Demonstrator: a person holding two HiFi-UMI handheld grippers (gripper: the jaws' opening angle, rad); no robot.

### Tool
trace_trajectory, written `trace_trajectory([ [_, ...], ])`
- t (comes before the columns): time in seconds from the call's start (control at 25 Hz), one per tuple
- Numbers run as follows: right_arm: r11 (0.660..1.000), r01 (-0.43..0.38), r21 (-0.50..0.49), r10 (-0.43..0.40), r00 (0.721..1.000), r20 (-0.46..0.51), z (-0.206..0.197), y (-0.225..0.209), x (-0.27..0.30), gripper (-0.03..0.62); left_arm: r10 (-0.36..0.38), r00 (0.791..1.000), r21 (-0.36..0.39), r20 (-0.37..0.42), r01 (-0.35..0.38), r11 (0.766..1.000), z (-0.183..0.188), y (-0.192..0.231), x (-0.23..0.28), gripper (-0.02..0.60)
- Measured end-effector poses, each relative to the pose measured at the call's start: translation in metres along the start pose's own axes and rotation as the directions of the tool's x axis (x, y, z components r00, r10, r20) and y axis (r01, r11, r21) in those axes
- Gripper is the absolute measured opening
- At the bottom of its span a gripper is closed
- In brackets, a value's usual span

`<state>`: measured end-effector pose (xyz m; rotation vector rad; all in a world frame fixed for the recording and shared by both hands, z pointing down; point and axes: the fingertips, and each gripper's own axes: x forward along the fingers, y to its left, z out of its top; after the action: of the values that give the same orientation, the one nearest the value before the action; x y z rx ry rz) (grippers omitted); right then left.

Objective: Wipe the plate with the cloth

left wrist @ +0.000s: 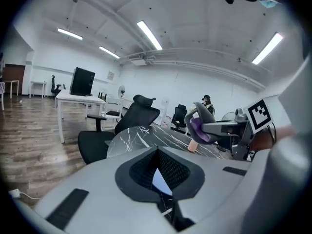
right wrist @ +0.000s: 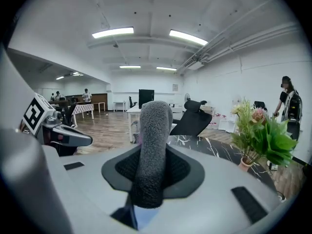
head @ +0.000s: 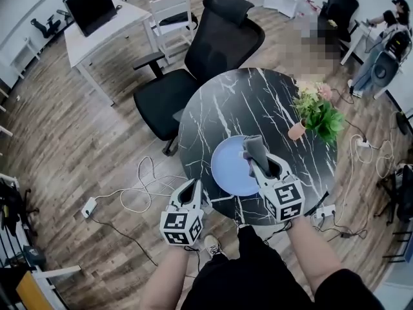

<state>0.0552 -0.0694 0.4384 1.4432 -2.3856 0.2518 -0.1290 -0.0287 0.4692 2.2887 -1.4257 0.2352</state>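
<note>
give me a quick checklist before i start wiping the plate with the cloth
1. Cloth clamped in the right gripper: ok.
2. Plate lying flat on the table: ok.
3. Cloth touching the plate: cannot tell; in the head view it sits over the plate, but contact does not show.
4. Left gripper steadying the plate: not ok; it is shut, empty and beside the table's edge.
5. Potted plant apart from the plate: ok.

Left gripper (head: 191, 185) — jaws pressed together, nothing between the fingers (left wrist: 87, 179); right gripper (head: 258, 165) clamps the cloth (head: 253, 144) between its fingers.
</note>
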Motion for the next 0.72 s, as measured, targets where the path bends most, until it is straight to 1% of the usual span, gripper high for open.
trace_trajectory([
  [0.16, 1.000, 0.009, 0.006, -0.009, 1.000, 0.013, 0.003, 0.027, -0.025, 0.115, -0.028, 0.999, 0.041, 0.046, 0.026, 0.999, 0.017, -0.006, -0.031, 0.018],
  [0.36, 0.999, 0.045, 0.028, -0.046, 0.999, 0.023, 0.000, 0.050, -0.059, 0.115, -0.080, 0.995, 0.095, 0.051, 0.075, 0.993, 0.020, -0.022, -0.057, 0.018],
  [0.52, 0.997, 0.061, 0.042, -0.062, 0.998, 0.010, -0.013, 0.063, -0.083, 0.115, -0.106, 0.994, 0.089, 0.024, 0.104, 0.991, 0.008, -0.033, -0.072, 0.018],
  [0.72, 0.995, 0.075, 0.060, -0.075, 0.997, -0.009, -0.030, 0.066, -0.105, 0.115, -0.146, 0.989, 0.079, 0.000, 0.145, 0.986, -0.007, -0.053, -0.080, 0.018],
])
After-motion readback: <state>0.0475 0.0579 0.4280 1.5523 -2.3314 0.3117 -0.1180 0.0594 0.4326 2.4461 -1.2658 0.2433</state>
